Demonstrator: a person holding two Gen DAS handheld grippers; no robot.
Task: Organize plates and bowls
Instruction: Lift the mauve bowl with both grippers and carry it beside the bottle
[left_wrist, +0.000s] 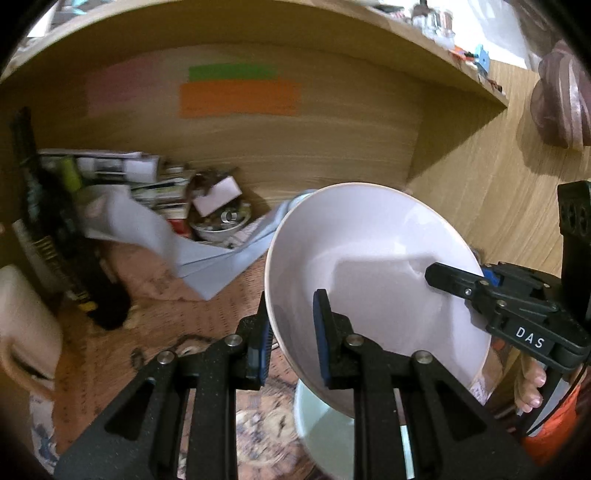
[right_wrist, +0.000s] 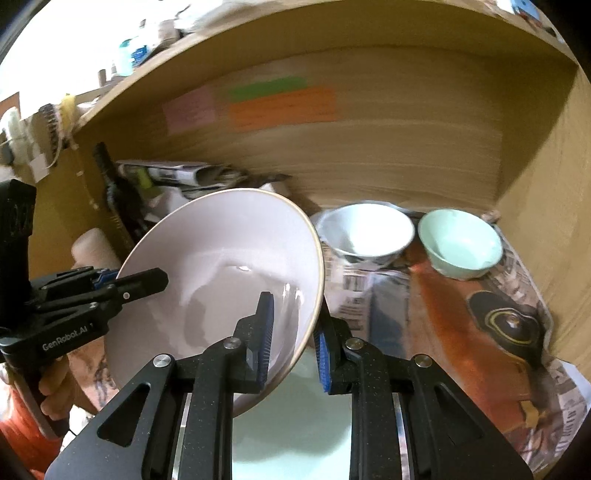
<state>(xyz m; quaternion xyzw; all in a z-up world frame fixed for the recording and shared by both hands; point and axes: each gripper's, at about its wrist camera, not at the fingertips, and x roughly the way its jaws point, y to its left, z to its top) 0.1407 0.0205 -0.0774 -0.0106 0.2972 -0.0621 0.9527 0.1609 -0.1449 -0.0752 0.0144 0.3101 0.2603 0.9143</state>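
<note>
A large pale lilac bowl (left_wrist: 369, 280) is held tilted in the air between both grippers, inside a wooden shelf bay. My left gripper (left_wrist: 291, 339) is shut on its left rim. My right gripper (right_wrist: 293, 339) is shut on its right rim; it also shows in the left wrist view (left_wrist: 454, 282) at the bowl's far side. The left gripper shows in the right wrist view (right_wrist: 147, 282). A pale green plate (right_wrist: 295, 424) lies just below the bowl. A white bowl (right_wrist: 365, 230) and a mint bowl (right_wrist: 461, 243) stand at the back right.
The shelf floor is lined with newspaper (right_wrist: 480, 332). Stacked papers and a small cluttered bowl (left_wrist: 218, 221) sit at the back left beside a dark upright object (left_wrist: 55, 229). The wooden side wall (right_wrist: 546, 221) closes the right. Coloured sticky notes (left_wrist: 240, 96) are on the back wall.
</note>
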